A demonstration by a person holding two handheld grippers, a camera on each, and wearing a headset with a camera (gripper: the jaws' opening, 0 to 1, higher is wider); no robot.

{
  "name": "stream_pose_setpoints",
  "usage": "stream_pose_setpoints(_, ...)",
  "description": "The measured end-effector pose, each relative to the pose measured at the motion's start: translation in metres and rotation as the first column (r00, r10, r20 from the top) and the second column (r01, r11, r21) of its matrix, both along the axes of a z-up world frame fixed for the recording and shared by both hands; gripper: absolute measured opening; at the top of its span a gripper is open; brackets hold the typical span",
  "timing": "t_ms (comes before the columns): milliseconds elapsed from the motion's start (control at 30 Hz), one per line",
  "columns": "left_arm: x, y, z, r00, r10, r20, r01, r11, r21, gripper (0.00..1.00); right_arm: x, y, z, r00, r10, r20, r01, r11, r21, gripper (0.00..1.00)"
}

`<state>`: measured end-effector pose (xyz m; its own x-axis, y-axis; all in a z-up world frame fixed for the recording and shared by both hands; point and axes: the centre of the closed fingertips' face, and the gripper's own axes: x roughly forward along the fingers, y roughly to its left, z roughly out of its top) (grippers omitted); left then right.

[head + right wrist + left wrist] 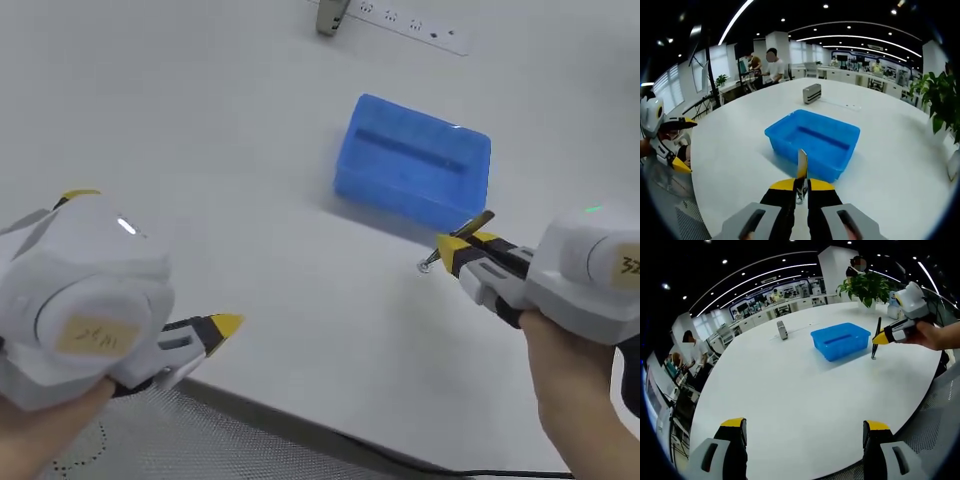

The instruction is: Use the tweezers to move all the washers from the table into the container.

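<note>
Right gripper view: right hand-held gripper (801, 186) is clamping the tweezers (801, 162), holding them just beside the blue container (785, 150). Left hand-held gripper (804, 424) is hanging open over the counter (790, 380) edge. Washer at the tips: too small to tell. I am watching for tweezers twisting in the jaws, shedding a washer short of the rim.

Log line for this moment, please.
right tool: shut on tweezers, beside blue container | left tool: open, empty
</note>
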<state>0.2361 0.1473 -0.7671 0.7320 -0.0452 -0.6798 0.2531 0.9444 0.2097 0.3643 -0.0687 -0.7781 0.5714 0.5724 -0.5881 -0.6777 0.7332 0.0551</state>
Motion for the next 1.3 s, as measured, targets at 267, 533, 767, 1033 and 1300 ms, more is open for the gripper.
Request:
stream_pose_setpoints(267,0.000,0.000,0.000,1.000,-0.003,0.000,0.003,1.000,-0.001,0.99,0.004,0.000,-0.001,1.000,-0.005,0.002,0.005,1.000,-0.013,0.04)
stream_pose_setpoints(533,0.000,-0.001,0.000,1.000,-0.006,-0.002,0.006,1.000,0.001,0.99,0.005,0.003,0.007,1.000,0.012,-0.002,-0.012,0.999,-0.031,0.04)
stream_pose_setpoints(767,0.000,-0.002,-0.001,1.000,-0.008,-0.004,0.008,1.000,0.006,0.99,0.015,0.003,0.035,0.999,0.013,0.045,-0.012,1.000,-0.007,0.04)
stream_pose_setpoints(1033,0.001,-0.001,0.001,1.000,-0.006,0.003,0.006,1.000,0.005,0.99,0.024,0.007,0.061,0.995,0.017,0.096,-0.019,1.000,0.016,0.04)
stream_pose_setpoints(1300,0.000,0.000,0.000,1.000,-0.003,-0.001,0.003,1.000,0.009,0.99,0.044,0.014,0.073,0.990,0.011,0.138,-0.015,0.999,0.028,0.04)
